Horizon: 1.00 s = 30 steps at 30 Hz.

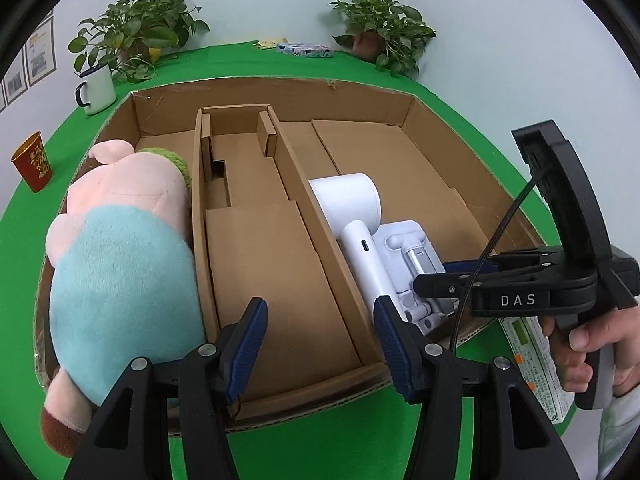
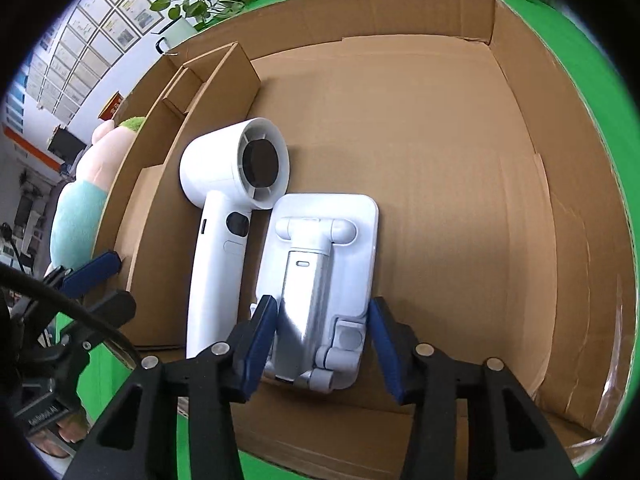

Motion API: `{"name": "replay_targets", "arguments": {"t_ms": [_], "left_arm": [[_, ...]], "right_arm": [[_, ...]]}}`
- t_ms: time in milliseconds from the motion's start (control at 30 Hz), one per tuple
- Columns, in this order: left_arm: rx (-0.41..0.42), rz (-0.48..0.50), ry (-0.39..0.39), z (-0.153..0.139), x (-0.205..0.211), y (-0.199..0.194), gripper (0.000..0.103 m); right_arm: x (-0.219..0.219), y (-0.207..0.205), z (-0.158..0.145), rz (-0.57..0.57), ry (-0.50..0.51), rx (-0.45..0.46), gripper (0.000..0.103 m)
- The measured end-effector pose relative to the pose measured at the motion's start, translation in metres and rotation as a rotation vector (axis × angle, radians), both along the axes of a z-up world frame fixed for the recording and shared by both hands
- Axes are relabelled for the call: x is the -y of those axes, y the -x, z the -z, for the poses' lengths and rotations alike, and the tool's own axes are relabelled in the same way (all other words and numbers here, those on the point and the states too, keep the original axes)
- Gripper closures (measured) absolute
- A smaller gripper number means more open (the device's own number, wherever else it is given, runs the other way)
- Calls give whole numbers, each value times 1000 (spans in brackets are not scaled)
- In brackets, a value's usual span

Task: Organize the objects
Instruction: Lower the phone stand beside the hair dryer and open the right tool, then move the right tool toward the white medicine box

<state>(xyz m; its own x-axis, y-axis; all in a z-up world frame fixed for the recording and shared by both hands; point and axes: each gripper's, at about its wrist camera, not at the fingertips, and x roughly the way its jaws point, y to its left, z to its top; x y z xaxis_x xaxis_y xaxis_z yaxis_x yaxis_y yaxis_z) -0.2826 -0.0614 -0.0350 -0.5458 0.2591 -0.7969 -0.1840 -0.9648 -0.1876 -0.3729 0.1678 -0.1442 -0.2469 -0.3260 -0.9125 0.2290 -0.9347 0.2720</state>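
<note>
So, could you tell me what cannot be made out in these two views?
- Left wrist view: the near end of the phone stand is hidden by the right gripper.
- Left wrist view: the printed box is covered by the hand; its text is too small.
- Right wrist view: the plush toy is mostly behind the cardboard box wall.
- Wall certificates: unreadable.
</note>
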Motion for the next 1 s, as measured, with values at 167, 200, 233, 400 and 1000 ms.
{"name": "replay_targets", "arguments": {"t_ms": [167, 200, 233, 400, 1000], "left_arm": [[17, -9, -8, 3, 3, 5, 49], [20, -11, -7, 2, 2, 6, 49], [23, -12, -5, 2, 1, 6, 49], [19, -14, -2, 1, 2, 1, 49], [-406, -168, 77, -63, 14, -107, 1]], "right_arm": [[9, -4, 0, -23, -16, 2, 57], [10, -5, 0, -32, -16, 1, 57], [13, -7, 1, -41, -24, -2, 57], [14, -12, 0, -40, -39, -24, 56], [-45, -186, -80, 148, -52, -671, 15]]}}
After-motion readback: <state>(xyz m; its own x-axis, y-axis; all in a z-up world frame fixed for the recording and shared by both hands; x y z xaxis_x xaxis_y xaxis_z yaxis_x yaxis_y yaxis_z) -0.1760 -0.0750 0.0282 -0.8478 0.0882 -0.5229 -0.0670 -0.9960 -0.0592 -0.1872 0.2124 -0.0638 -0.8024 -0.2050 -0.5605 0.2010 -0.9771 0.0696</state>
